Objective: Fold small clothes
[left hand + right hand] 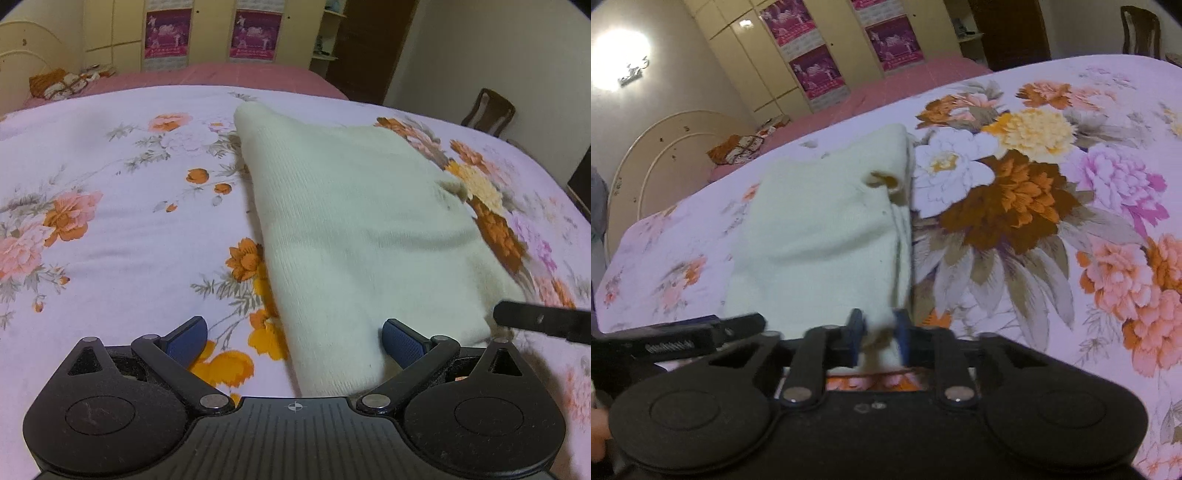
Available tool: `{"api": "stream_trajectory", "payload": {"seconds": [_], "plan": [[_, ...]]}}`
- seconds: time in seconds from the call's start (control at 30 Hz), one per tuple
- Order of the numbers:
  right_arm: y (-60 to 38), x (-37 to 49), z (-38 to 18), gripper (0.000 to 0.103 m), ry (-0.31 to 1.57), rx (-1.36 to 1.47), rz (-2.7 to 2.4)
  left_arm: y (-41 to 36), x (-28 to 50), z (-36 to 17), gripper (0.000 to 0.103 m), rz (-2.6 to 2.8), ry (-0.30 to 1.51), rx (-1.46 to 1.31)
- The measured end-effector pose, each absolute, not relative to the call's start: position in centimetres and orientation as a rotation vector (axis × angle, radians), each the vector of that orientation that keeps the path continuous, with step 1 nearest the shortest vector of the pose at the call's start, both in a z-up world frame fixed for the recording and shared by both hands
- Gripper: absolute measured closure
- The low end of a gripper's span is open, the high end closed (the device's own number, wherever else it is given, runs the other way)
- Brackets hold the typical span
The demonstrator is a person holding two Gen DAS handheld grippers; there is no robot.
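Observation:
A cream knitted garment [351,221] lies folded on the floral bedspread [110,177]. My left gripper [295,341] is open, its blue pads [400,341] wide apart over the garment's near left corner, with cloth lying between them. In the right wrist view the same garment [820,236] stretches away from me. My right gripper [878,332] is shut on the garment's near right corner, and a fold of cream cloth is pinched between the blue pads [855,332]. A black finger of the right gripper [543,321] shows at the right edge of the left wrist view.
The bedspread covers a pink-sheeted bed [221,75] with a small patterned cloth pile [59,83] at the far left. A wardrobe with posters [210,33], a dark door [369,48] and a wooden chair [487,112] stand beyond. A cream headboard [665,162] rises at the left.

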State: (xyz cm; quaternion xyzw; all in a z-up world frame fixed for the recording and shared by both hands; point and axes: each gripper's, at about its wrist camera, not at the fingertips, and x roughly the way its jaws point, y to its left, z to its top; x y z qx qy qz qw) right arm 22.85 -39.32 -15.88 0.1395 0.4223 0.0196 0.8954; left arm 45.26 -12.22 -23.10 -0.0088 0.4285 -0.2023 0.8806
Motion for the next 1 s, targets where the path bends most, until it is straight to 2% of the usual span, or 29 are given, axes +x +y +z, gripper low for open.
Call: {"api": "stream_trajectory", "payload": {"seconds": [0.2, 0.33, 0.47, 0.67, 0.83, 1.0], "plan": [[-40.3, 22.1, -14.9, 0.093, 0.867, 0.463, 0.115, -11.5, 44.8, -23.3, 0.003, -0.437, 0.885, 0.009], [-41.6, 21.6, -17.6, 0.095, 0.962, 0.418, 0.006, -11.2, 44.5, -23.2, 0.003, -0.442, 0.887, 0.027], [-40.2, 21.3, -16.5, 0.097, 0.94, 0.298, -0.006, -11.1, 44.5, -22.6, 0.003, -0.425, 0.899, -0.007], [-39.7, 21.7, -13.2, 0.079, 0.792, 0.234, 0.0, -11.6, 45.7, -20.9, 0.003, -0.406, 0.881, -0.094], [-38.0, 24.1, -13.9, 0.078, 0.809, 0.175, 0.023, -13.0, 47.2, -21.5, 0.003, -0.394, 0.899, -0.097], [-37.8, 24.5, -16.6, 0.08, 0.914, 0.109, -0.002, -14.1, 47.3, -23.1, 0.003, -0.392, 0.925, -0.054]]}}
